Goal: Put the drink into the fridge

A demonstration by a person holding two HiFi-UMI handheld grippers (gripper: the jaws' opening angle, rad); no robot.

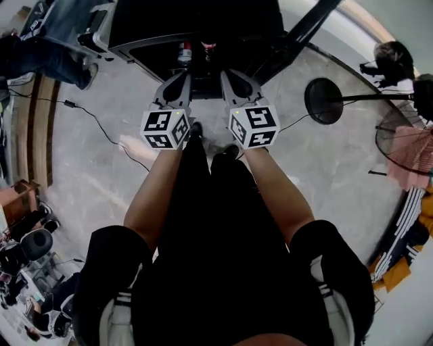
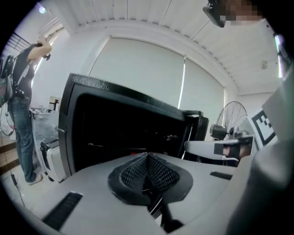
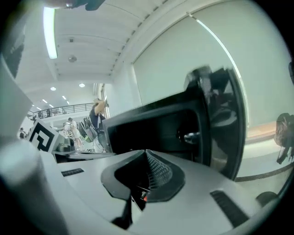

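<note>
A red-and-white drink can sits just inside the black fridge, whose door hangs open.

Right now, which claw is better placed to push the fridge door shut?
Right, probably. The open door stands on the side of the right claw; the left claw faces the open inside of the fridge. Both are shut and empty.

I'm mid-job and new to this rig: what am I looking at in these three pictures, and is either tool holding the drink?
No robot here: a person holds one tool in each hand. The head view looks down over their arms at the left tool and right tool, each with a marker cube, above a pale floor. The other two pictures look along each tool's jaws toward the black fridge. Both tools are shut and empty. A red-and-white item, probably the drink, shows at the fridge.
</note>
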